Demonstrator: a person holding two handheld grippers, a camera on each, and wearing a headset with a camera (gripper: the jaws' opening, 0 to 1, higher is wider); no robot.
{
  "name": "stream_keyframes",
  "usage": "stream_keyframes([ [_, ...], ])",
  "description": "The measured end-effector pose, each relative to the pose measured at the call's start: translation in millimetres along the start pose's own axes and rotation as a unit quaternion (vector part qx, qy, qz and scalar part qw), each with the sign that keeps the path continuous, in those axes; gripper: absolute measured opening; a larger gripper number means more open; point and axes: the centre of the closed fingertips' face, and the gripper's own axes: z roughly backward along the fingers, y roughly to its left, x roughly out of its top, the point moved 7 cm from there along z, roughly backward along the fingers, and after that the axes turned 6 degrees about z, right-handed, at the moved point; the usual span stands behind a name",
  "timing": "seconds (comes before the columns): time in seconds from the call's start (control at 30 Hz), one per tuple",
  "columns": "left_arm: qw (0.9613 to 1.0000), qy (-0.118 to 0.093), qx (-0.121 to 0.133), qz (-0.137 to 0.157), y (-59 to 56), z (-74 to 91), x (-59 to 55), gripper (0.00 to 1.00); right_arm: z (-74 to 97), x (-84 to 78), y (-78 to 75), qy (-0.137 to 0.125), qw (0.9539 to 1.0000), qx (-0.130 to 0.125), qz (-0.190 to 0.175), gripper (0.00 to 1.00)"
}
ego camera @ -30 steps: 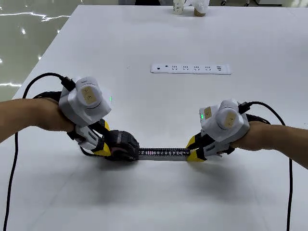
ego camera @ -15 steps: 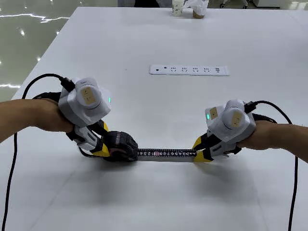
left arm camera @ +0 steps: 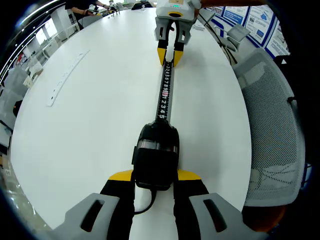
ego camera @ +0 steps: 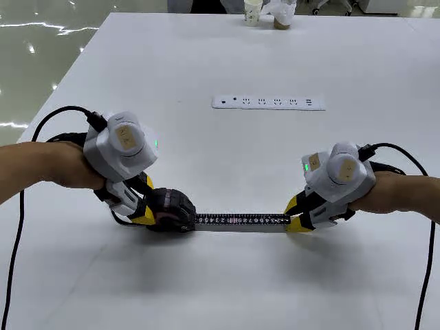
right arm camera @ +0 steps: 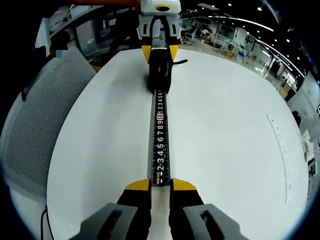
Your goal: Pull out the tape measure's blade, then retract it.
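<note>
Change: right gripper point(ego camera: 295, 221) has drawn further right, blade point(ego camera: 240, 219) longer | Head view: tape measure point(ego camera: 170, 210) near desk point(ego camera: 220, 62) front edge, left gripper point(ego camera: 148, 214) clamped on it | Left gripper view: jaws closed against its sides | Right gripper view: jaws pinched on blade tip | Step: pull-out under way; next, judged, a controlled feed of the tip back in.

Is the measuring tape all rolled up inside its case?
No, the blade stretches out of the black case to the right gripper, which pinches its end.
</note>
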Motion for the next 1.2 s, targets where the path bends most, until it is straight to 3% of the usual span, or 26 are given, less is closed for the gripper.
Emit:
stream_keyframes([
  [1.2,1.0000,0.006,-0.004,0.001,0.2,-1.1,2.6,0.23,23.4,-36.2,4.2,0.038,0.9992,0.000,-0.010,0.09],
])
